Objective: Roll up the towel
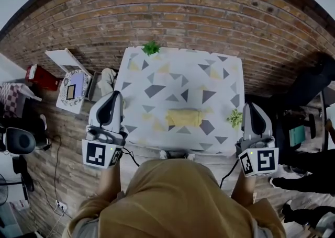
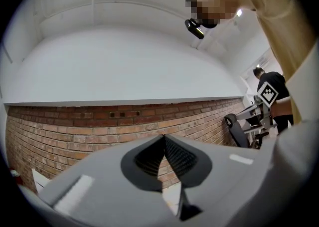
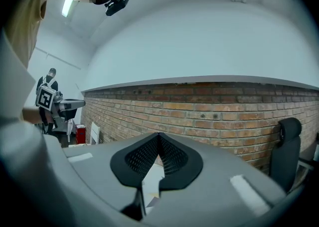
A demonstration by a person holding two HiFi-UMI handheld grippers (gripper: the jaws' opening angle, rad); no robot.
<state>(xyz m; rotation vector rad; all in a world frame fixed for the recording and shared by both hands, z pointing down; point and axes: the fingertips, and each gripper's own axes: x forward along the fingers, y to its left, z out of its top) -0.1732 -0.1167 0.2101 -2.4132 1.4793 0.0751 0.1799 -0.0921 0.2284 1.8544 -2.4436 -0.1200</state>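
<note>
A yellow towel (image 1: 183, 117) lies rolled into a short log on the table (image 1: 157, 69), near the middle of its front half, with neither gripper touching it. My left gripper (image 1: 114, 95) hangs shut and empty off the table's left front corner. My right gripper (image 1: 248, 107) is shut and empty beside the right front corner. In the left gripper view the gripper (image 2: 163, 138) aims at the brick wall with its jaws tip to tip. In the right gripper view the gripper (image 3: 159, 137) likewise points at the wall, jaws together. The towel shows in neither gripper view.
The tablecloth has grey and yellow triangles. Small green plants stand at the far edge (image 1: 151, 48) and the right front edge (image 1: 235, 117). A white stool with a board (image 1: 73, 89) and a red box (image 1: 41, 76) sit left of the table. A person (image 1: 303, 90) is at the right.
</note>
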